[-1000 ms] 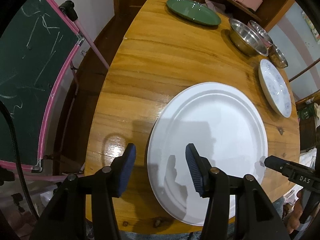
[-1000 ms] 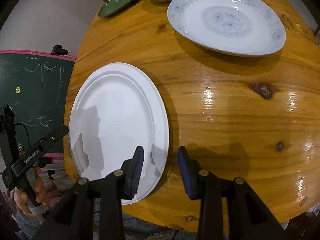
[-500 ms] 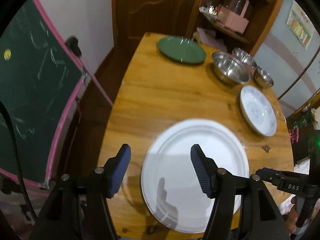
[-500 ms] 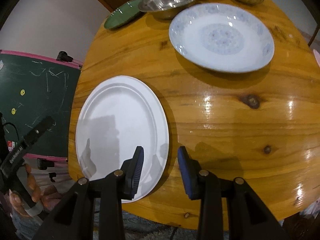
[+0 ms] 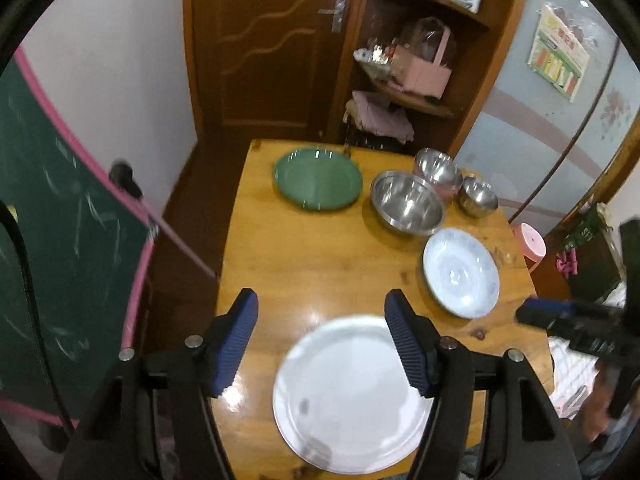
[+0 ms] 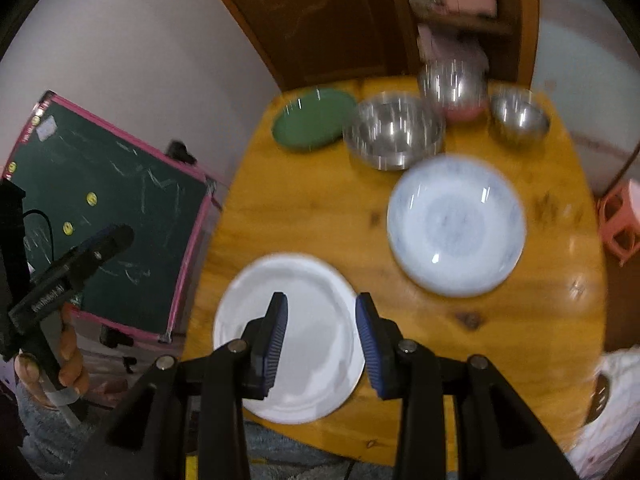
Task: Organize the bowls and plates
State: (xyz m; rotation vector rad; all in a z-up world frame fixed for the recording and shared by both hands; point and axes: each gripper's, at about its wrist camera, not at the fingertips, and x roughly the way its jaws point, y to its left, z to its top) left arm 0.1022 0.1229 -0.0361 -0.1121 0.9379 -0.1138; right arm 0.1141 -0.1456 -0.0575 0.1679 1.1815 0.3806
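Observation:
A large white plate (image 5: 352, 392) (image 6: 308, 336) lies at the near edge of the wooden table (image 5: 304, 264). A blue-patterned plate (image 5: 460, 272) (image 6: 456, 224) lies to its right. A green plate (image 5: 318, 178) (image 6: 314, 118) sits at the far end. Three steel bowls stand at the far right: a big one (image 5: 406, 202) (image 6: 394, 130), one on a pink bowl (image 5: 436, 168) and a small one (image 5: 478, 198) (image 6: 518, 118). My left gripper (image 5: 322, 338) is open and empty, high above the white plate. My right gripper (image 6: 322, 338) is open and empty, also above it.
A green chalkboard with a pink frame (image 5: 60, 240) (image 6: 116, 208) stands left of the table. A wooden door (image 5: 264, 48) and corner shelves with a pink basket (image 5: 424, 64) are behind it. A pink stool (image 6: 620, 220) stands at the right.
Both grippers have lifted up and back from the white plate, so the whole table now shows. The right gripper's jaws have opened a little wider. The dishes have not moved.

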